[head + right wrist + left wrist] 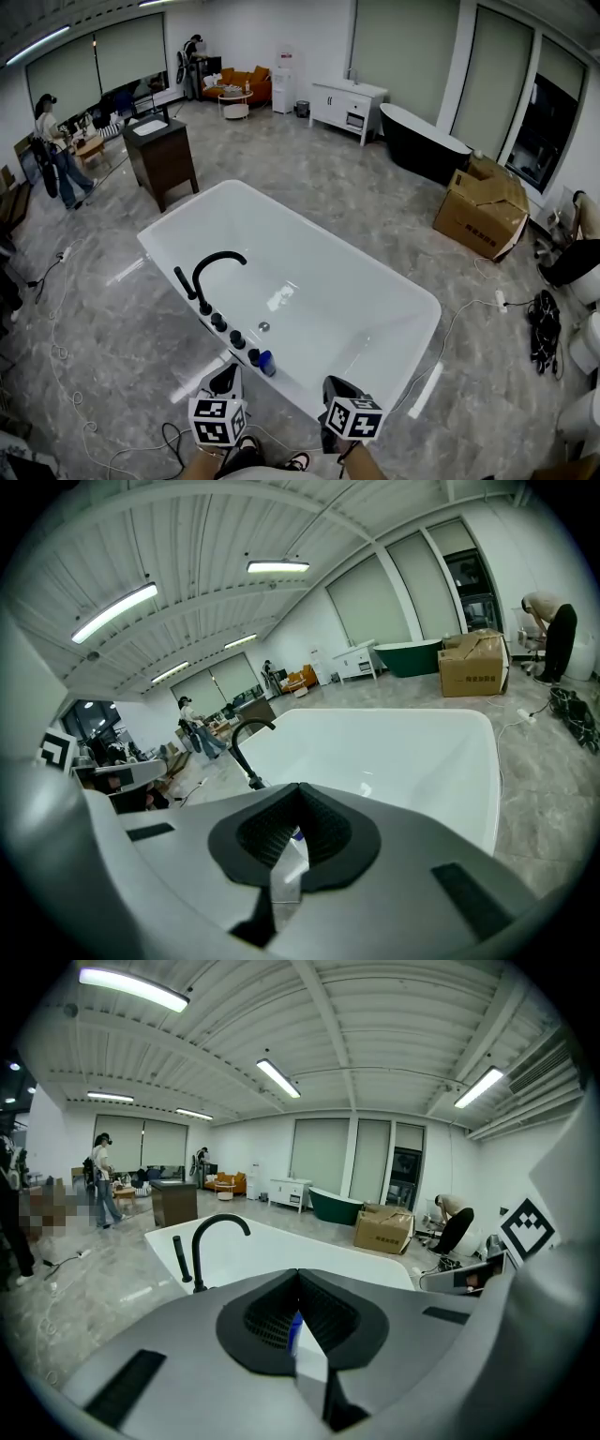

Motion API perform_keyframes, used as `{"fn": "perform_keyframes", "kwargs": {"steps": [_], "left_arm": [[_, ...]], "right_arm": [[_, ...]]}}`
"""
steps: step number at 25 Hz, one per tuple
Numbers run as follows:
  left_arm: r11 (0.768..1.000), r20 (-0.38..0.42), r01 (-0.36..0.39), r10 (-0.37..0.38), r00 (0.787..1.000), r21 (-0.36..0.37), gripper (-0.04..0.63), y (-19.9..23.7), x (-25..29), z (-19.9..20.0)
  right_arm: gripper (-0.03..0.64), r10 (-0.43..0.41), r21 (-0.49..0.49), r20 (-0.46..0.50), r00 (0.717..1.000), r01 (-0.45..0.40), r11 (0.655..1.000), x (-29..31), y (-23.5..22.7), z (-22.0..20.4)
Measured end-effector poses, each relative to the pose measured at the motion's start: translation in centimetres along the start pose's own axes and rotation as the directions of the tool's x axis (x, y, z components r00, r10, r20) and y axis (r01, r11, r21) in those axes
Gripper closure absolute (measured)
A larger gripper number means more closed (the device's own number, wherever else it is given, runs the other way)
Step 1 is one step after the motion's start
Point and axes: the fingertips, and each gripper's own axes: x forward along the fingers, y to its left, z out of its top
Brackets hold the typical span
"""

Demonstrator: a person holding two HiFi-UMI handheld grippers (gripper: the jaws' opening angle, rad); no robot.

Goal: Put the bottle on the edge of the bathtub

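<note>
Two grippers hang at the near end of the white bathtub (150, 236). On the left, the left gripper (224, 379) has its jaws pressed together on nothing. Just to its right the small blue bottle (266, 363) sits on the tub's edge beside the nearest of the knobs (236, 338), apart from both tools. Further right, the right gripper (339, 388) is likewise closed and empty. The placing looks done, so I'd draw both tools back gently, without clipping the bottle into the tub. Counting: one bottle, one black faucet (214, 267), three knobs, two tubs including the black tub (424, 142), and one cardboard box (483, 211).
</note>
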Motion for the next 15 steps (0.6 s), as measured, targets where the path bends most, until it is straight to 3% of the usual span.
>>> {"fn": "perform_keyframes", "kwargs": {"steps": [15], "left_arm": [[0.999, 0.014, 0.034, -0.034, 0.999, 0.012, 0.578, 2.5, 0.9, 1.3]], "right_arm": [[0.592, -0.046, -0.029, 0.046, 0.998, 0.047, 0.998, 0.6, 2.3, 2.4]]}}
